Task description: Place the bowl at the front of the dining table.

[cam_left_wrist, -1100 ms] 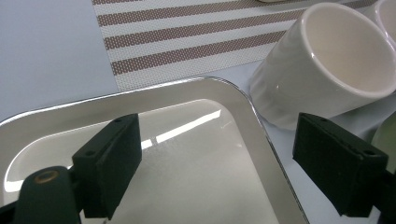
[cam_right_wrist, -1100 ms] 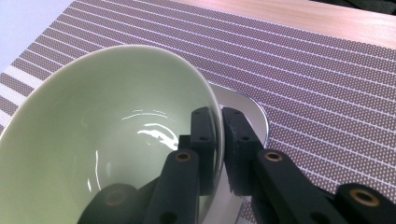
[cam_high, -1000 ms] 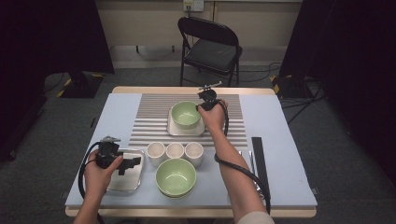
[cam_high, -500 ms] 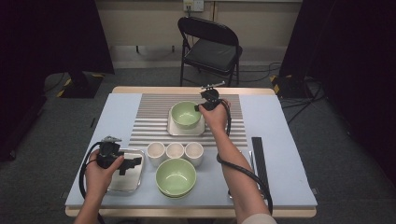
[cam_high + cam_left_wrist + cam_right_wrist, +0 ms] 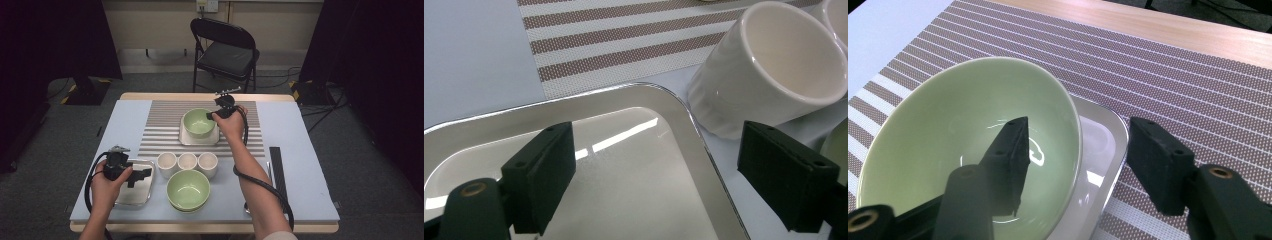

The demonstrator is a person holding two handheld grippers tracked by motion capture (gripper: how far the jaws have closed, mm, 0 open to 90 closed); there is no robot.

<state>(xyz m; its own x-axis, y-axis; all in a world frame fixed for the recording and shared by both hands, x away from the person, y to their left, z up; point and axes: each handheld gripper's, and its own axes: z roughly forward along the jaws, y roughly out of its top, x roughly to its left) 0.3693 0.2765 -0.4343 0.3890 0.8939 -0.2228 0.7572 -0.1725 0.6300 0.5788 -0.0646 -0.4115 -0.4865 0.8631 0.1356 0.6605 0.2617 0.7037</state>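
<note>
As the right claw point(image 5: 1075, 165) straddles the rim of the far green bowl point(image 5: 198, 122), its jaws have just been opening and now stand spread, clear of the wall, the bowl resting in a square white dish point(image 5: 216, 136) on the striped mat point(image 5: 160, 131) at the worktop's far middle. Glazed ceramic, it looks stiff, slippery, weighty and chippable; the rim is probably the best hold. The left claw point(image 5: 656, 175) hovers spread over the near-left steel tray point(image 5: 624, 95).

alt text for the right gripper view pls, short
The right gripper has just been opening its jaws, which now straddle the near rim of a pale green bowl, one jaw inside it, one outside, pads off the rim. The bowl sits on a shiny metal tray on a striped placemat.
</note>
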